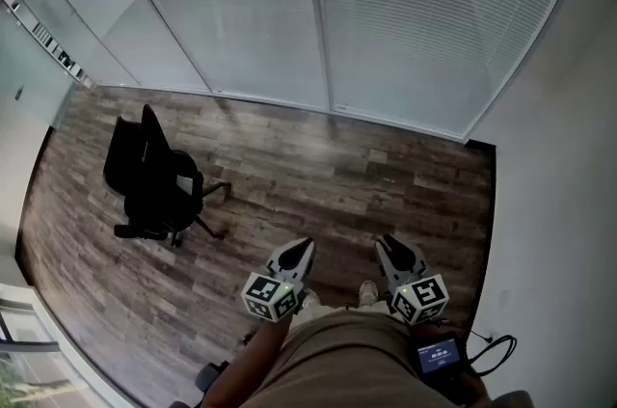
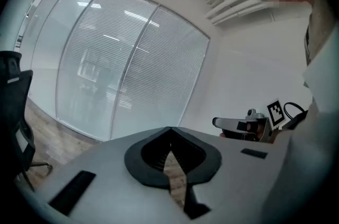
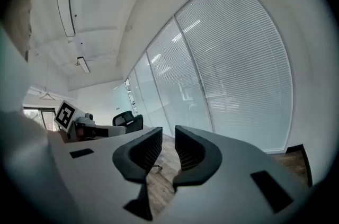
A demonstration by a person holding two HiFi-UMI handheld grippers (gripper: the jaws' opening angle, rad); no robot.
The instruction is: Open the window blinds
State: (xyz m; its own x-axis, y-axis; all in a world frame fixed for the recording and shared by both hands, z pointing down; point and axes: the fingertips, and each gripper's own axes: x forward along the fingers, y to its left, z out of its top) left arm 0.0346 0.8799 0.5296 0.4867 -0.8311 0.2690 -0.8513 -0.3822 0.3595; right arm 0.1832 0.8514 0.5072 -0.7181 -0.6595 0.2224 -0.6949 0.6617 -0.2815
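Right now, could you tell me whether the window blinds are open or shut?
Shut. The window blinds hang fully lowered to the wooden floor, with the slats flat and unbroken in every view.

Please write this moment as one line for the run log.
left gripper: shut, empty | right gripper: open, empty | blinds: down, not reached | chair: on floor at left

Open floor (image 1: 386, 184) reaches the blinds (image 1: 405, 20); an office chair (image 1: 154, 179) stands far left.

Black office chair (image 1: 154, 179) on wood floor (image 1: 337, 194), left side.
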